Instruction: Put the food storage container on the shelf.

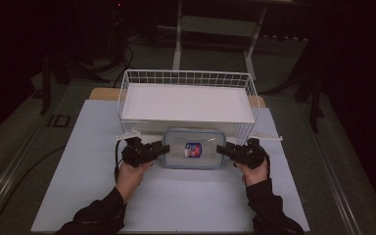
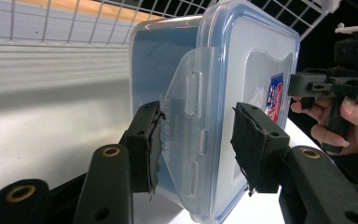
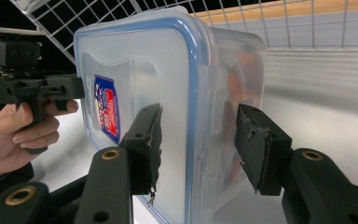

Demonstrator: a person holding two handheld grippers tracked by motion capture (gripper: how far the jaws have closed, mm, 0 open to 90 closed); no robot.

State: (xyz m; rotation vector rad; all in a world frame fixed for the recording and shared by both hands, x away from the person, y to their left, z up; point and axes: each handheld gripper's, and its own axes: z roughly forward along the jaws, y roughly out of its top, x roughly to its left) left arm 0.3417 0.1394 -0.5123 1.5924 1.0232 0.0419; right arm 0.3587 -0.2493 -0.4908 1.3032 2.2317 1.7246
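A clear plastic food container [image 1: 193, 149] with a blue-rimmed lid and a red and blue sticker lies flat just in front of the wire basket. My left gripper [image 1: 165, 148] is at its left end and my right gripper [image 1: 220, 149] at its right end. In the left gripper view the container [image 2: 242, 60] has its latch end between the pads of the left gripper [image 2: 196, 140], one pad under it and one on the lid. In the right gripper view the right gripper [image 3: 198, 140] clamps the container [image 3: 135, 60] the same way. Whether it rests on the table I cannot tell.
A white wire basket [image 1: 186, 73] with a white liner stands right behind the container, its front wall close to both grippers. The pale table mat [image 1: 176, 205] stretches toward the person. Dark floor and a stand's legs lie beyond the table.
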